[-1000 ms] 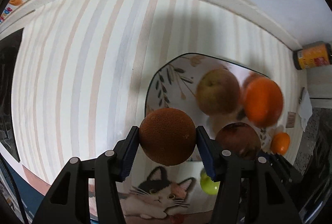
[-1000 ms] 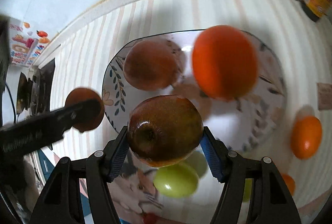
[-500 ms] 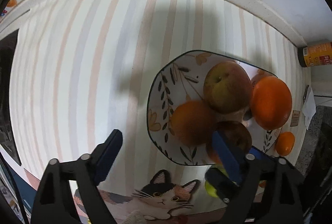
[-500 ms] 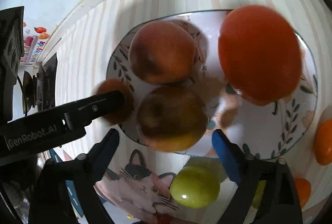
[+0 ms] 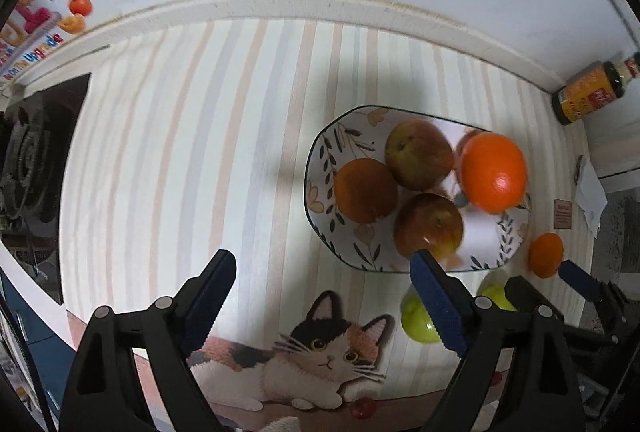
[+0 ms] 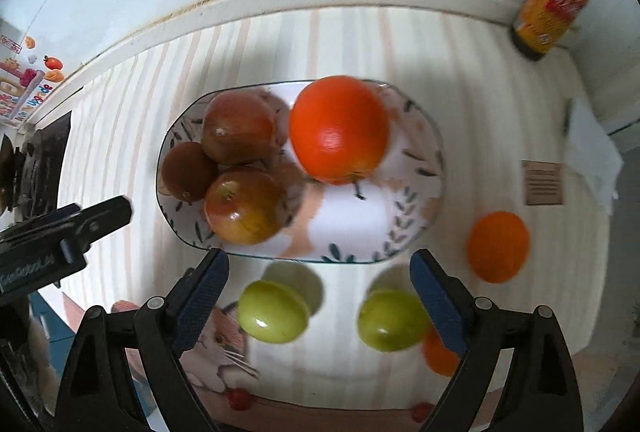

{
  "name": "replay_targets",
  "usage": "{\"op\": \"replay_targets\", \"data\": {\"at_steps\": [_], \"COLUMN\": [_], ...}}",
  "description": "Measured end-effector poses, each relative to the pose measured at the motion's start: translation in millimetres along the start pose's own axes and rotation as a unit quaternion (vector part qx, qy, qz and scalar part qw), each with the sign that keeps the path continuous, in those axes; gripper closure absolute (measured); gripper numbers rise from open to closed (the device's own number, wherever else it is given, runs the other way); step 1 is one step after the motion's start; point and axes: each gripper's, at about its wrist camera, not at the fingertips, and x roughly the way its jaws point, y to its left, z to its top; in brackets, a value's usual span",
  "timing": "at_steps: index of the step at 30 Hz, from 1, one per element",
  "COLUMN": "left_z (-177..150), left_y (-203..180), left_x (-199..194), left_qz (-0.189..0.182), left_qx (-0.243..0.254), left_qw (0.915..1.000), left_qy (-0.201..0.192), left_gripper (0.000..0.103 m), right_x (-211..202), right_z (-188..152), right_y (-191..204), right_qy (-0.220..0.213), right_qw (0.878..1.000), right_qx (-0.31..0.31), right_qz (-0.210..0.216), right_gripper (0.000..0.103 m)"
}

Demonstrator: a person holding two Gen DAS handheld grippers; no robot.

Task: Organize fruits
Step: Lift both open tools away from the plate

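Both grippers point pretty much straight down at the striped mat. The left gripper has its jaws spread wide with nothing between them, just the mat and the cat picture underneath. The right gripper is the same deal: jaws wide apart, not gripping anything, hanging over the near edge of the plate with two green fruits on the mat below it. From the right wrist view you can see the left gripper's black finger poking in at the far left, just beside the plate's left rim.

The plate is a leaf-patterned oval one, sitting on the mat toward the right side. In it: a big bright orange on the right part, a reddish apple at the far left, another reddish apple at the near left, and a darker brownish orange tucked against the left rim, touching both apples. The right third of the plate is bare.

Still off the plate, on the mat: one green fruit near-left, another green fruit near-right, a small orange just right of the plate, and another small orange partly hidden behind the right gripper's finger.

A bottle with a yellow label stands in the far right corner by the wall.
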Motion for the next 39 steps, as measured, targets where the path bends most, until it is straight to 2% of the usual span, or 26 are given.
{"op": "replay_targets", "data": {"at_steps": [12, 23, 32, 39], "left_z": [-53.0, -97.1, -118.1, -127.1], "left_y": [-20.7, -29.9, -36.4, -38.5], "left_x": [-68.6, -115.6, -161.1, -171.8], "left_qz": [0.014, 0.001, -0.008, -0.008], "left_qx": [0.029, 0.041, 0.050, 0.051], "left_qw": [0.9962, 0.9918, 0.9853, 0.9824], "left_qy": [-0.081, -0.121, -0.163, -0.180], "left_gripper": [0.014, 0.014, 0.014, 0.014], "right_x": [-67.7, -135.4, -183.2, -204.7], "right_z": [-40.0, -83.8, -111.3, -123.7], "right_y": [-10.2, -14.7, -13.0, -14.7], "right_qy": [-0.063, -0.114, -0.149, -0.167], "right_qw": [0.998, 0.993, 0.989, 0.986], "right_qx": [-0.013, -0.019, -0.019, -0.013], "right_qz": [-0.010, -0.007, -0.004, 0.005], "right_gripper": [0.007, 0.007, 0.007, 0.007]}}
